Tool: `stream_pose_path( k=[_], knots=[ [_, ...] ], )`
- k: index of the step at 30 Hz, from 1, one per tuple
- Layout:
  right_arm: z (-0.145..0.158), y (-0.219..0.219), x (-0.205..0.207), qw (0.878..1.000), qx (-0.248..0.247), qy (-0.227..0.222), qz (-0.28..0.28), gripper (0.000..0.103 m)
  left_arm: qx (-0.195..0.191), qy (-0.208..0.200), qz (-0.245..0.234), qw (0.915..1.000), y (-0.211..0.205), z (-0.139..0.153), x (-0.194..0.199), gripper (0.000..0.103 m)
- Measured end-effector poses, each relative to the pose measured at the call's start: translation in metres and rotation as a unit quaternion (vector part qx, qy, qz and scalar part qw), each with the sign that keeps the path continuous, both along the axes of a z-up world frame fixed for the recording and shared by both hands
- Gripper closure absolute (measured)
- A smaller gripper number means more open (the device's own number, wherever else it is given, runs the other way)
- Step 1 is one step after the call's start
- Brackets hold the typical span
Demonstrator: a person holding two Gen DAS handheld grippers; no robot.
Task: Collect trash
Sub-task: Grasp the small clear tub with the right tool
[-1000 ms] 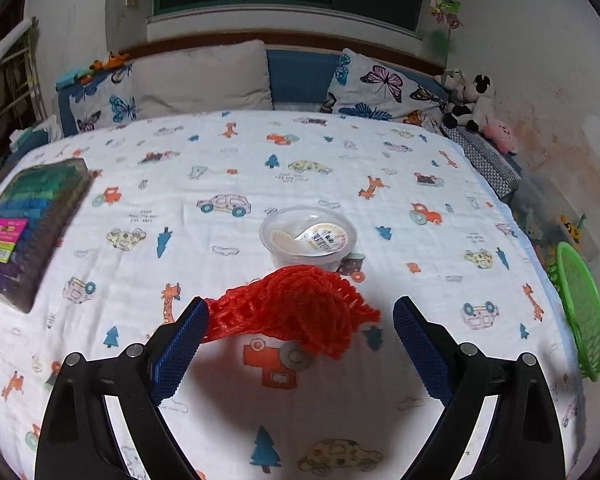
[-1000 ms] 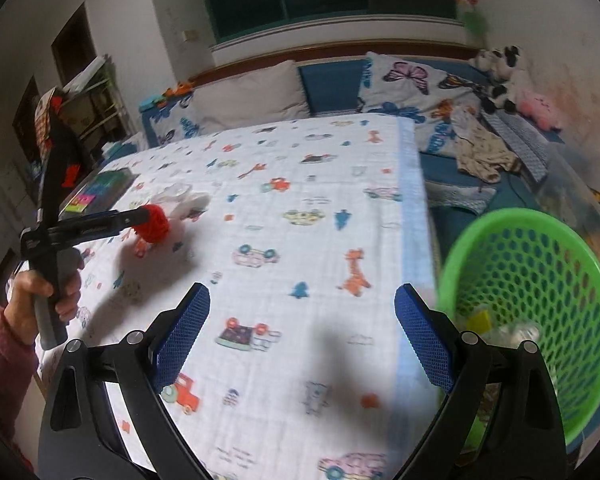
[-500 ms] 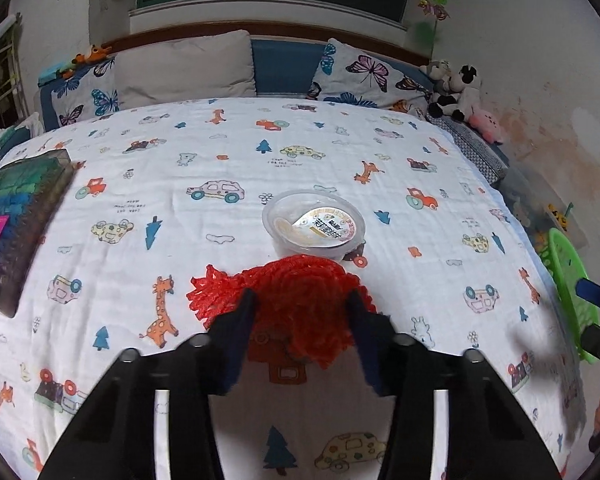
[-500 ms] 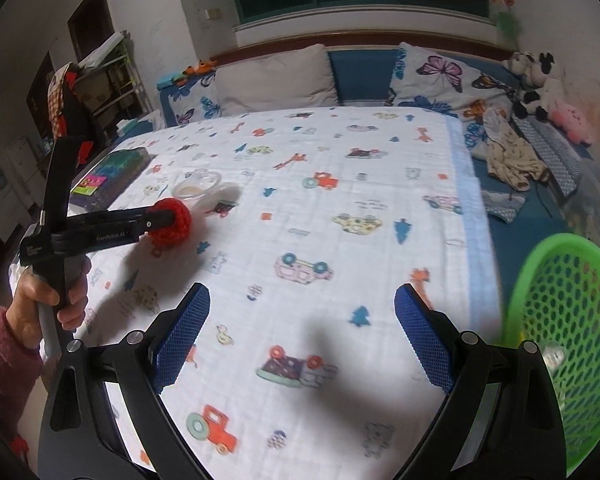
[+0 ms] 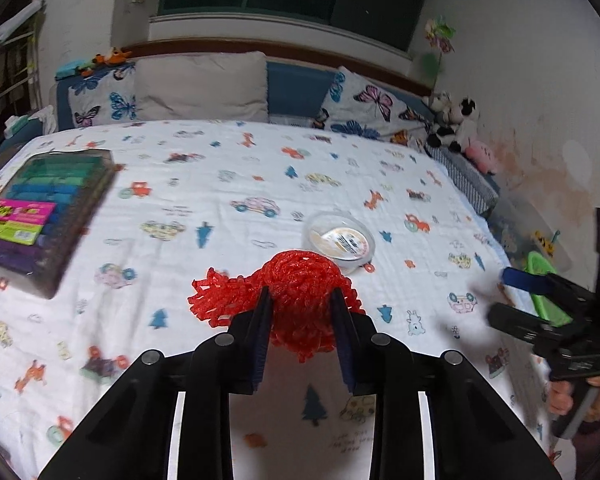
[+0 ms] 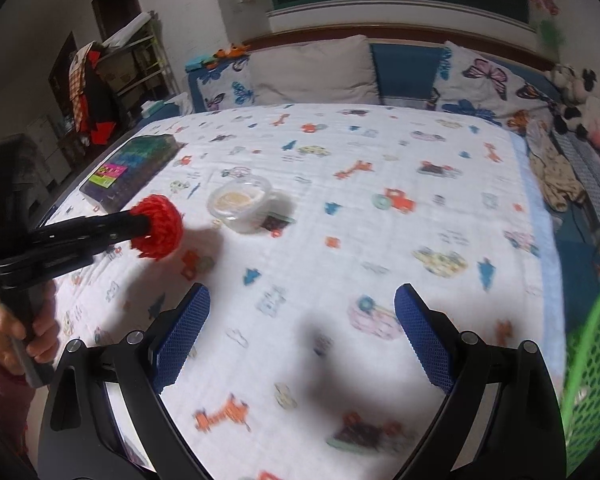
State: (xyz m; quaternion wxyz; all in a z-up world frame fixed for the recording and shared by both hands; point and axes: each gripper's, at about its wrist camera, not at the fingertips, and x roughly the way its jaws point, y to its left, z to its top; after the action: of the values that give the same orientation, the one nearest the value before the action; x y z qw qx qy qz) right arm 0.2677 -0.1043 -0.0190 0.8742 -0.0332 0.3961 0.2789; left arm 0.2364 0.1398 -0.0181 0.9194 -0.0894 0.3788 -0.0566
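Our left gripper (image 5: 300,300) has just been closing its jaws, and they now clamp the red foam net (image 5: 296,296) between them, squeezing its springy mesh so it cannot slip. From the right wrist view the net hangs clear of the bed (image 6: 380,208), just short of the clear plastic cup (image 6: 242,204), our landmark here. We judge the grip is taken at the net's bulk because the loose frilled end would tear or slide out.

Our right gripper (image 6: 300,332) has its jaws wide apart with nothing between them, hovering over the sheet on the near side of the cup, free for the next piece. The cup, with its printed lid peeled partly back, looks like that piece.

The green basket (image 6: 592,364) sits off the bed's edge, well apart from the cup, where we judge the net must be carried.
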Motion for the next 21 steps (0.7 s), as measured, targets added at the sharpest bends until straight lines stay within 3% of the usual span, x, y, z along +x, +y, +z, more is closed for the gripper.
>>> stream_pose_path(
  k=[9, 21],
  knots=[
    [-0.016, 0.061, 0.033, 0.999, -0.004, 0.018, 0.035, 0.01, -0.004, -0.018, 0.018, 0.9997, 0.03, 0.015, -0.027, 0.075],
    [-0.038, 0.116, 0.07, 0.998, -0.037, 0.02, 0.042, 0.013, -0.023, -0.014, 0.028, 0.9992, 0.053, 0.008, -0.036, 0.075]
  ],
)
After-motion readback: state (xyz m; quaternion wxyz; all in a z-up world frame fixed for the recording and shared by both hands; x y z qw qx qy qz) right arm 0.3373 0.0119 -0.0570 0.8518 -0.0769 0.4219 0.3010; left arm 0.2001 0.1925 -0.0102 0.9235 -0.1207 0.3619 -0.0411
